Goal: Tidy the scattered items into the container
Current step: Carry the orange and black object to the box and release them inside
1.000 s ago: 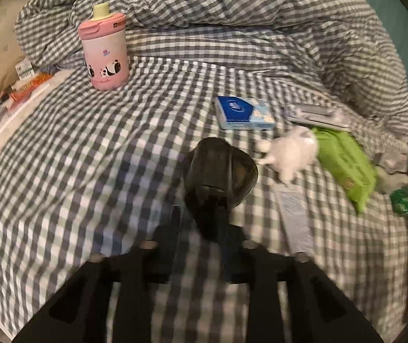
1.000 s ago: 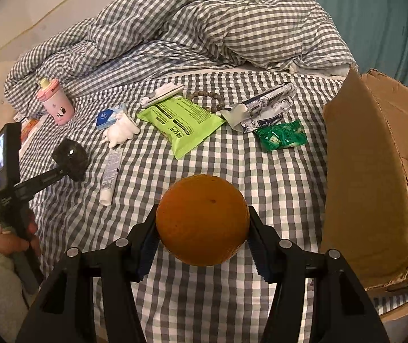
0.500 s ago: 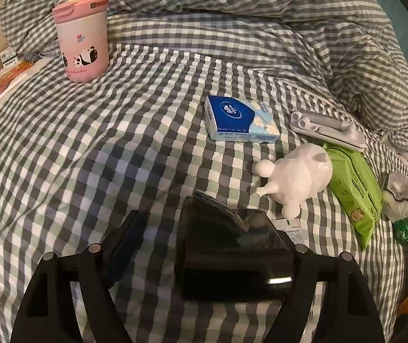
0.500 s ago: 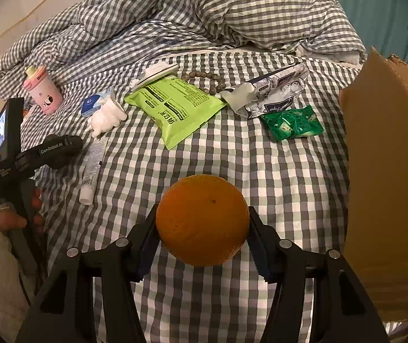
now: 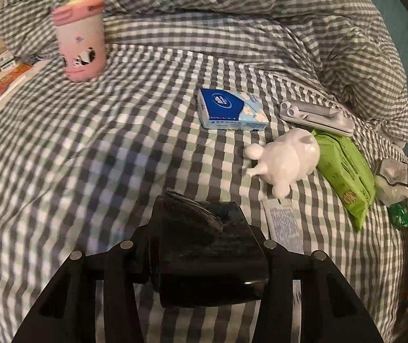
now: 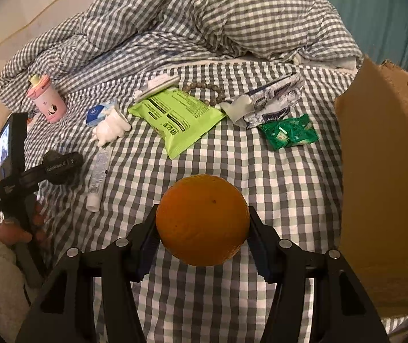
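Home bedroom: gingham duvet [image 6: 218, 14] bunched on bed, teal curtain [image 6: 381, 8] behind.

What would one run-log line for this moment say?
left gripper: shut on black object | right gripper: shut on orange | cardboard box: beside

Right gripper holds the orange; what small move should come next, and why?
Probably swing the right gripper rightward over the cardboard box: the orange is clamped clear of the bed, and the box stands just to its right.

Tissue pack [image 5: 232, 110] lies behind figurine [image 5: 287, 158], beside wipes pack [image 5: 345, 171].
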Demonstrator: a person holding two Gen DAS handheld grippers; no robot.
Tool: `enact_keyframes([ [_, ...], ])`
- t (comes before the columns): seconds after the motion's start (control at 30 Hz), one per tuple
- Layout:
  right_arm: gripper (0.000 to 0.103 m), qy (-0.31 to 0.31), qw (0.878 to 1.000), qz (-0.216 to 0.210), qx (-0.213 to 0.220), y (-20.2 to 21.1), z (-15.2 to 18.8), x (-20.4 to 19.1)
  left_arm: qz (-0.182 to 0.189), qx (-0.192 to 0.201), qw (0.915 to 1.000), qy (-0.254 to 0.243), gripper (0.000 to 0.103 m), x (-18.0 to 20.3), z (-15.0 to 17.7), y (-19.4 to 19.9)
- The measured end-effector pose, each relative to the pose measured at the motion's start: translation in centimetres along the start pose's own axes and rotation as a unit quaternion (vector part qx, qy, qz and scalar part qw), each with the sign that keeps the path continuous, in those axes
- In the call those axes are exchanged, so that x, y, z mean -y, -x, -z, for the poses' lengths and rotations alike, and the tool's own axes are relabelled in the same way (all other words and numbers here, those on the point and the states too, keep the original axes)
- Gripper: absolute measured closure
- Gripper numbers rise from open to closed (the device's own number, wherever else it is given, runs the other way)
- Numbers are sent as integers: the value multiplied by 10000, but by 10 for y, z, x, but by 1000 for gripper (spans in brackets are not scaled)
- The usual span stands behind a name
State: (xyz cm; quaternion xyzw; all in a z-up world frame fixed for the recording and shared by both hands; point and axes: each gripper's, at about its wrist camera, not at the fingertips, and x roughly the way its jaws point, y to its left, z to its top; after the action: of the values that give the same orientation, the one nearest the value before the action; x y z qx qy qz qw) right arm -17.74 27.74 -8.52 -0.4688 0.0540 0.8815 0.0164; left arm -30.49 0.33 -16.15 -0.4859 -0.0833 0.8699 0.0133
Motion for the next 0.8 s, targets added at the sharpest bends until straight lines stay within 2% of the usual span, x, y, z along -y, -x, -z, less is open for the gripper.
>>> enact_keyframes([
  [0.33, 47, 24, 9991, -1, 415, 58, 2, -1, -227, 366, 9980, -460, 56, 22, 22, 95],
  [0.47, 47, -13, 9981, 39, 616, 89, 9, 2, -184, 586, 9958, -672, 56, 39, 35, 138],
  [0.63, 47, -133, 9961, 101, 863, 128, 22, 16, -12, 848, 9923, -904, 56, 70, 51, 185],
  [0.8, 47, -340, 9935, 321, 1033, 161, 36, 46, 446, 916, 9872, -1229, 56, 117, 63, 213],
])
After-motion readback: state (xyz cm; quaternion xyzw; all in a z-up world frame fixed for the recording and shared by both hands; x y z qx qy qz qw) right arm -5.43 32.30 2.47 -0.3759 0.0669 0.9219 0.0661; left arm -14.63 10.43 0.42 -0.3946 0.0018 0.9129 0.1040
